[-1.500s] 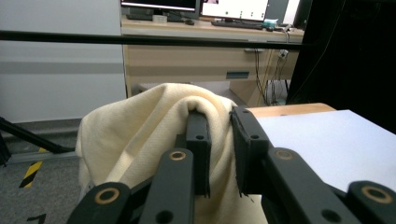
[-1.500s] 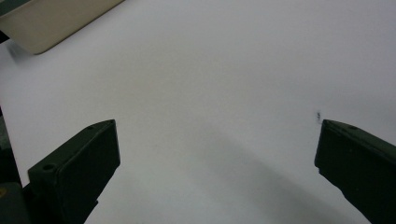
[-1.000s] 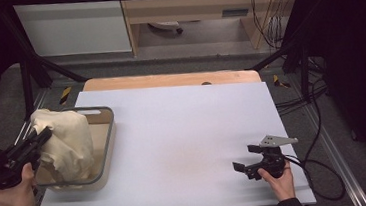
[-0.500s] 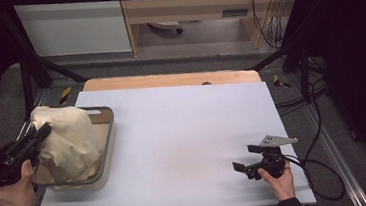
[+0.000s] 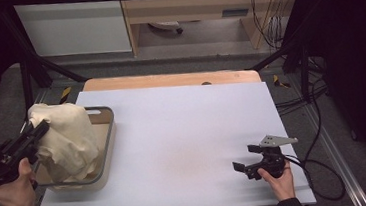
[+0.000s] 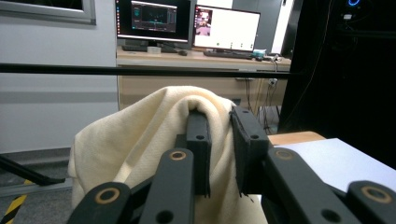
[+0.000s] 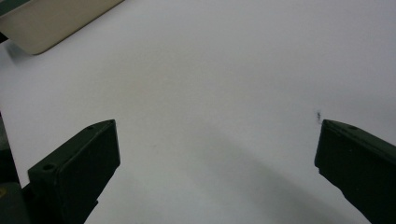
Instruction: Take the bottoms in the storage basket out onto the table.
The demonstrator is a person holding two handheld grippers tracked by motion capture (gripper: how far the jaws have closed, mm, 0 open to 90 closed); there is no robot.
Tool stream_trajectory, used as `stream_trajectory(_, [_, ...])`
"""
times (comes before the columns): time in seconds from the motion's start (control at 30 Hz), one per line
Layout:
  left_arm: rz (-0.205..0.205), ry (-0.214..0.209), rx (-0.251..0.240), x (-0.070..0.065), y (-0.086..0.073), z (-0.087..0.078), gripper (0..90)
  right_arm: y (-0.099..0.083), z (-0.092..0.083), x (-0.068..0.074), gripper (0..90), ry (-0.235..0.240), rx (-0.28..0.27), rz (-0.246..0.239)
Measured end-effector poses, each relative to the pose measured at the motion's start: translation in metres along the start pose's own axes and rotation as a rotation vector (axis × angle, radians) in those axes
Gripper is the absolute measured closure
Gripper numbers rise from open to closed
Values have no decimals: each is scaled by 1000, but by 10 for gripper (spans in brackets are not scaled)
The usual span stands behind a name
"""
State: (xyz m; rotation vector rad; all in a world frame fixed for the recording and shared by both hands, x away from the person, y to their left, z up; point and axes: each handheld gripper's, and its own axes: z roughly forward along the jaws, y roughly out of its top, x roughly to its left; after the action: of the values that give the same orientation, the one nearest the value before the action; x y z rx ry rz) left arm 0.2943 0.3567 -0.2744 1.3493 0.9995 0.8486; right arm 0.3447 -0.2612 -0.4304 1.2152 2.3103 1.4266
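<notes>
My left gripper [image 5: 38,129] sits partly behind the cream cloth [image 5: 66,138] in the high view, so its tips are hidden there. The cloth covers most of the tray [image 5: 105,140]; inside is hidden, can't tell if anything lies under it. In the left gripper view the cloth's lower part is cut by the bottom edge and blocked by my jaws; the fold between them is hidden past the pads. My left hand [image 5: 13,190] is cut off at the bottom. In the right gripper view the tray corner [image 7: 51,18] is cropped, both jaws run off the bottom edge. Monitor screens [image 6: 187,23] too small to read.
</notes>
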Motion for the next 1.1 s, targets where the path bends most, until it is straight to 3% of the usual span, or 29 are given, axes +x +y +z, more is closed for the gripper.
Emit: stream_trajectory(1.1, [6,-28,-49,-5,17,8,782,0,0,0,5,0,1,0])
